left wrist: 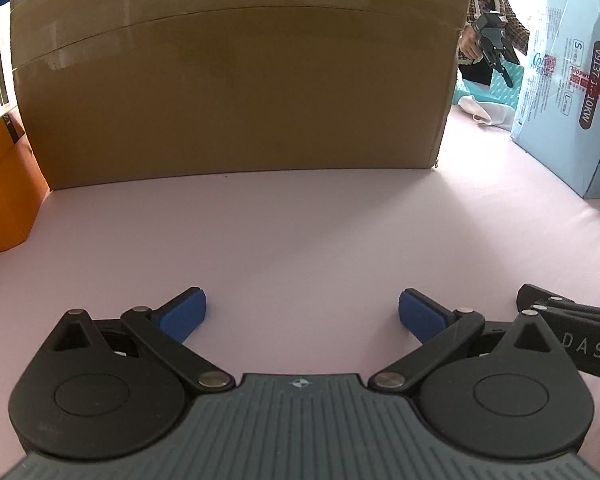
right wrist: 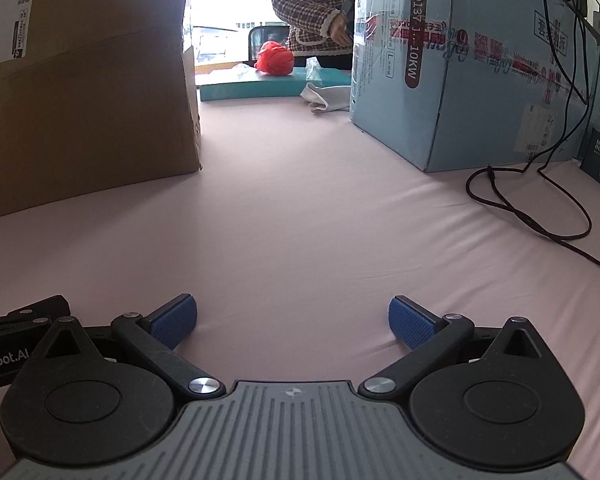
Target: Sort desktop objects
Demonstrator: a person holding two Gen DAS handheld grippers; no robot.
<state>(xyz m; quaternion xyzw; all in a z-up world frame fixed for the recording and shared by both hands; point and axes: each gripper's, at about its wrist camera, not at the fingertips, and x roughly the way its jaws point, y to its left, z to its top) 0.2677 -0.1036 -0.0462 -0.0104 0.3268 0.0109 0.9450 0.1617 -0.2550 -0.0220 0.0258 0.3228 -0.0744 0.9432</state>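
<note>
My left gripper [left wrist: 302, 314] hovers low over the pale pink tabletop [left wrist: 300, 232], open wide, with nothing between its blue pads [left wrist: 184, 314]. My right gripper [right wrist: 293, 320] is likewise open and empty above the same tabletop [right wrist: 300, 220]. Each gripper shows at the edge of the other's view: the right gripper's black arm [left wrist: 572, 324] on the left view's right side, the left gripper's arm [right wrist: 20, 320] on the right view's left side. No small desktop object lies near either gripper.
A big brown cardboard box [left wrist: 236, 80] stands straight ahead of the left gripper. A light blue carton [right wrist: 460, 72] and black cables [right wrist: 532, 208] are at the right. An orange box [left wrist: 4, 184] sits far left. Behind, a person [right wrist: 312, 4], a red bundle [right wrist: 275, 59], white cloth [right wrist: 326, 98].
</note>
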